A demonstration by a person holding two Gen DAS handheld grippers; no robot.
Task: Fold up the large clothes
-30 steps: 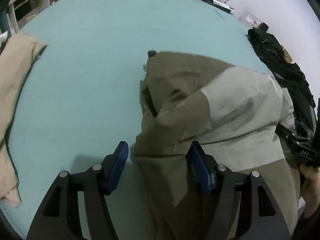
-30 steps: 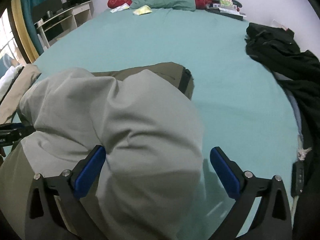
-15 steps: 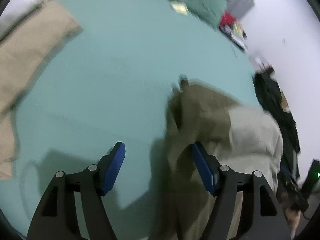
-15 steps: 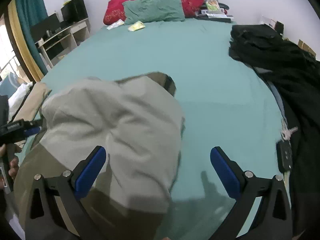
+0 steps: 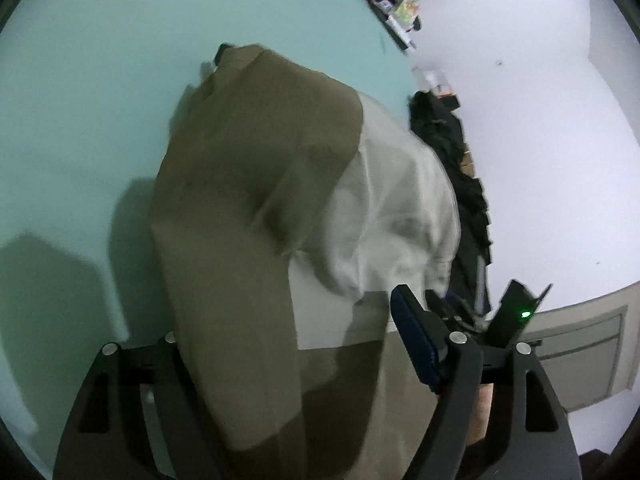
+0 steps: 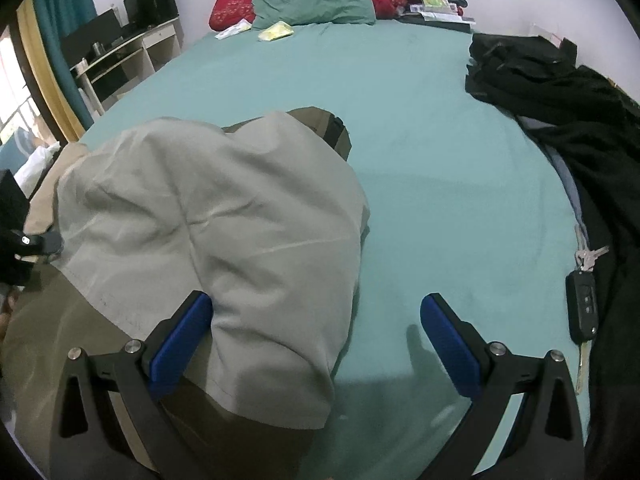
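The right hand-held gripper (image 6: 316, 344) has its blue pads wide apart, clamping nothing. Its left pad (image 6: 180, 340) touches the edge of the trousers (image 6: 208, 220), whose pale grey lining bulges up from 9 to 12 o'clock of the jaws; the right pad (image 6: 450, 350) hangs over bare bed (image 6: 420, 140) sheet. The trousers lie bunched on the near left part of the bed, olive cloth showing under the grey at 7 o'clock and a dark waistband end poking out at 12.

Further out, at 3 o'clock, a car key (image 6: 584, 300) with metal keys on its ring lies on the sheet against a heap of black clothes (image 6: 560, 92) that runs along the bed's right edge up to 1 o'clock. At 12 o'clock, at the head of the bed, a green pillow (image 6: 316, 0) leans on a red one (image 6: 236, 4). A desk (image 6: 132, 52) stands beside the bed at 10 o'clock.

The left hand-held gripper (image 5: 288, 340) has olive trousers (image 5: 240, 200) cloth draped over its left finger and across the gap, so only the right pad (image 5: 412, 340) shows; whether it grips the cloth I cannot tell. From it the trousers stretch toward 12 o'clock, olive on the left, grey lining on the right. Beyond, teal bed (image 5: 80, 80) fills 9 to 11 o'clock, and the black clothes (image 5: 460, 168) sit at 2 o'clock. This view is blurred.
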